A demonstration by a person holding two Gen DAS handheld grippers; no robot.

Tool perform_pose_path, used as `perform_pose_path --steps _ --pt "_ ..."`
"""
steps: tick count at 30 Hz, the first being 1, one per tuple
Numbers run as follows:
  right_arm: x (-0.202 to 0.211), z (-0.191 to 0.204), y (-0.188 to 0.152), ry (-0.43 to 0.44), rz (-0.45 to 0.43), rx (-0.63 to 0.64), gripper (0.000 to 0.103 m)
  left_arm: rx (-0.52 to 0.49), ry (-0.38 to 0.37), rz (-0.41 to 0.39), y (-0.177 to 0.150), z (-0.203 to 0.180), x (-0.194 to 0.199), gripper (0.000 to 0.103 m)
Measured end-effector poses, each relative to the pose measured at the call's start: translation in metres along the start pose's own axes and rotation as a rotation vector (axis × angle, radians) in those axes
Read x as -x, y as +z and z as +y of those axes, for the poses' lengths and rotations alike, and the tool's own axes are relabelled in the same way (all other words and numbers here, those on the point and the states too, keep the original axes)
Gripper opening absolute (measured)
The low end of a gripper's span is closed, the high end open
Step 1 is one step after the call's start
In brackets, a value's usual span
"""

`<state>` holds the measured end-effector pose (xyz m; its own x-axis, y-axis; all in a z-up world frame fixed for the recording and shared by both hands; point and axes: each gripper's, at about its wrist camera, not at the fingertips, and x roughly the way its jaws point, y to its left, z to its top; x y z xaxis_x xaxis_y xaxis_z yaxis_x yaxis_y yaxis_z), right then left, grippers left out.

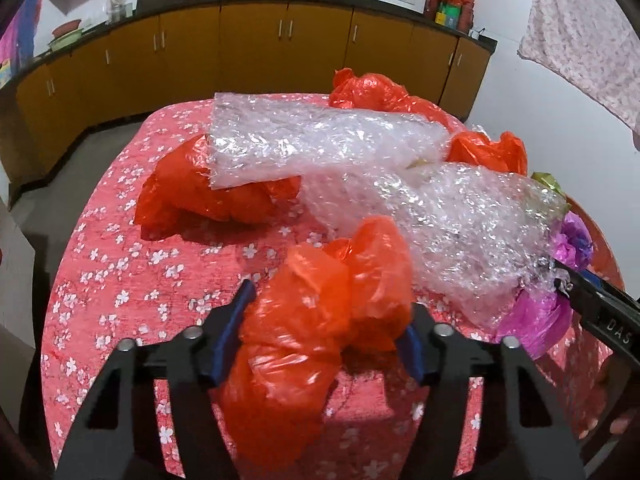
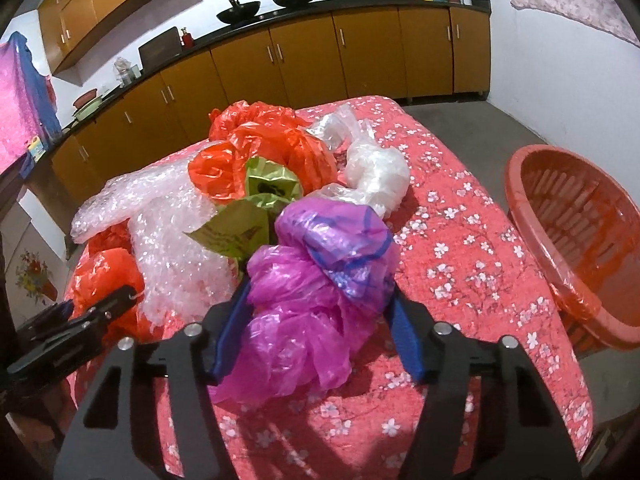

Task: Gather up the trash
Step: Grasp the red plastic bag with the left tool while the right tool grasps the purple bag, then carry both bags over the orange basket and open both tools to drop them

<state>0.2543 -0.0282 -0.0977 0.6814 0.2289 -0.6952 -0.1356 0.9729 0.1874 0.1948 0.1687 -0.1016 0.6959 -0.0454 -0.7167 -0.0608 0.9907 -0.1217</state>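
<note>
On the table's pink flowered cloth point(image 1: 120, 280) lies a heap of trash. My left gripper point(image 1: 330, 300) is shut on a crumpled orange plastic bag point(image 1: 320, 312), its blue pads pressing both sides. Behind it lie bubble wrap point(image 1: 360, 148) and another orange bag point(image 1: 200, 192). My right gripper point(image 2: 320, 292) is shut on a magenta plastic bag point(image 2: 304, 312) with a purple-blue piece on top. Beyond that sit green paper wrapping point(image 2: 248, 228), orange bags point(image 2: 272, 136) and a clear bag point(image 2: 376, 172). Each gripper shows at the edge of the other's view.
A red plastic basket point(image 2: 520, 184) stands off the table's right side, tilted, and nothing shows inside it. Yellow-brown cabinets point(image 1: 256, 48) under a dark counter run along the far wall, with woks on top. A patterned cloth point(image 1: 580, 32) hangs at the right.
</note>
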Motion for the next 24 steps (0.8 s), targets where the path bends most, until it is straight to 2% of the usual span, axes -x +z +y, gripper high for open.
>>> perform_pose_path --steps 6,15,24 --pt "0.01 -0.005 -0.001 0.015 -0.011 -0.005 0.056 0.003 0.005 -0.018 -0.003 -0.001 0.012 0.053" --pt "0.037 -0.016 0.0 0.018 -0.06 -0.003 0.056 0.007 -0.02 -0.067 -0.002 -0.01 0.039 0.052" --pt "0.069 -0.031 0.001 -0.021 -0.133 0.033 0.056 -0.032 -0.078 -0.132 0.011 -0.042 0.063 0.052"
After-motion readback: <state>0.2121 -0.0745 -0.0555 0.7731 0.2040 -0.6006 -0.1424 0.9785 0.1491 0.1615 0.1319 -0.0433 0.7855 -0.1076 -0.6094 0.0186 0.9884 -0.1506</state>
